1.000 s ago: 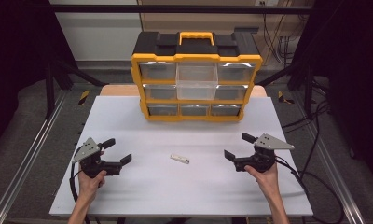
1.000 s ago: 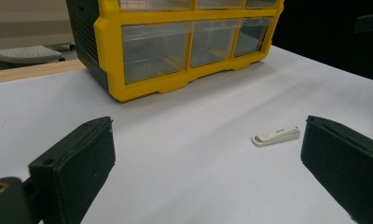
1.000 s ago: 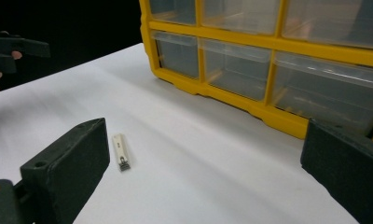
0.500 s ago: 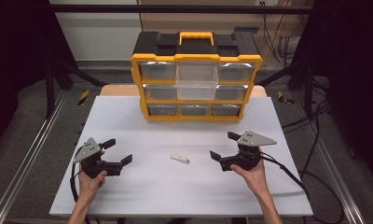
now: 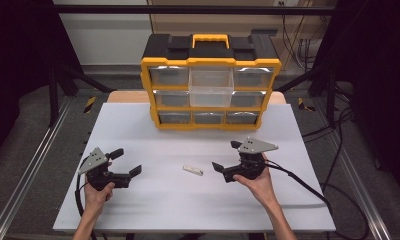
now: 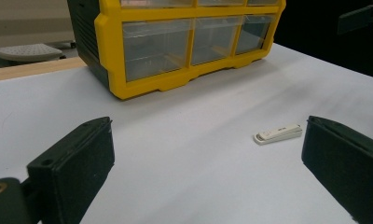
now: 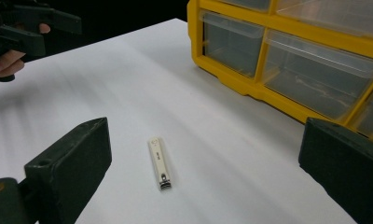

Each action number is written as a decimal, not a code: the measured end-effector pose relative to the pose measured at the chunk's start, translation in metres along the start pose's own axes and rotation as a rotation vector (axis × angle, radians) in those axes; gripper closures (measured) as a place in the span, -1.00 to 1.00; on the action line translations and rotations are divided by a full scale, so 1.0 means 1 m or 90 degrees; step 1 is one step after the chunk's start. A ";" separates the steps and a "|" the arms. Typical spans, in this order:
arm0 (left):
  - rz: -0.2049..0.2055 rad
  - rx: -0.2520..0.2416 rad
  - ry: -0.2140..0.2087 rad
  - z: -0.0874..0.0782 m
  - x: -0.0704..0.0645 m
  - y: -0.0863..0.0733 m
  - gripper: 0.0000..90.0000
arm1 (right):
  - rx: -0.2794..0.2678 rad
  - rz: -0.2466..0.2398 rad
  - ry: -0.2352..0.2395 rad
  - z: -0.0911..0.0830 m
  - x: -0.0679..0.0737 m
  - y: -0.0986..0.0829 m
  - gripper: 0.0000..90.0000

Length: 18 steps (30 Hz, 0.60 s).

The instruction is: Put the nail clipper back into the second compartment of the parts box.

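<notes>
A small white nail clipper (image 5: 192,170) lies flat on the white table (image 5: 133,130), in front of a yellow and black drawer organizer (image 5: 210,82). My right gripper (image 5: 225,155) is open just right of the clipper, its jaws pointing left towards it with nothing between them. In the right gripper view the clipper (image 7: 159,163) lies ahead between the wide-apart jaws. My left gripper (image 5: 128,161) is open near the table's left front, well clear of the clipper. The left gripper view has the clipper (image 6: 278,134) far right, close to the right jaw.
The organizer (image 6: 175,42) stands at the back middle with its clear drawers shut. Cables trail from both grippers over the table's front edge. Metal rails run along both sides of the table. The left gripper (image 7: 31,28) appears far off in the right gripper view.
My right gripper has moved left across the table, from the right side to just beside the nail clipper, still open. The left gripper has stayed put.
</notes>
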<state>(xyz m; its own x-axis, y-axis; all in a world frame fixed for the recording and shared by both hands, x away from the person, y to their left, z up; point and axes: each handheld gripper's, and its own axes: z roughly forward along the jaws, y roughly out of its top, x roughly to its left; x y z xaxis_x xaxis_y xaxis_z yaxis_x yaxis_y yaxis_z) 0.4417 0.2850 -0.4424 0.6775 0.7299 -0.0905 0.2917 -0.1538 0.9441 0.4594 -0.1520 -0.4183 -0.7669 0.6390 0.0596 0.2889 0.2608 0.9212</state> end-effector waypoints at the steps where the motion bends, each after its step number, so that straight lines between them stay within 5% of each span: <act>1: -0.001 0.000 0.000 0.000 0.000 0.000 -0.95 | 0.001 -0.002 0.002 0.002 0.001 0.001 -0.93; 18: 0.002 0.008 -0.001 0.002 0.000 0.000 -0.95 | 0.023 -0.017 0.020 0.030 0.010 0.011 -0.92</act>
<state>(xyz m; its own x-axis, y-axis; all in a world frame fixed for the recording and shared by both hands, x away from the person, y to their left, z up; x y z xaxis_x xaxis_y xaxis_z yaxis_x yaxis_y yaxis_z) 0.4427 0.2835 -0.4434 0.6791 0.7286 -0.0886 0.2989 -0.1642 0.9401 0.4723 -0.1213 -0.4189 -0.7925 0.6080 0.0479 0.2882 0.3040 0.9080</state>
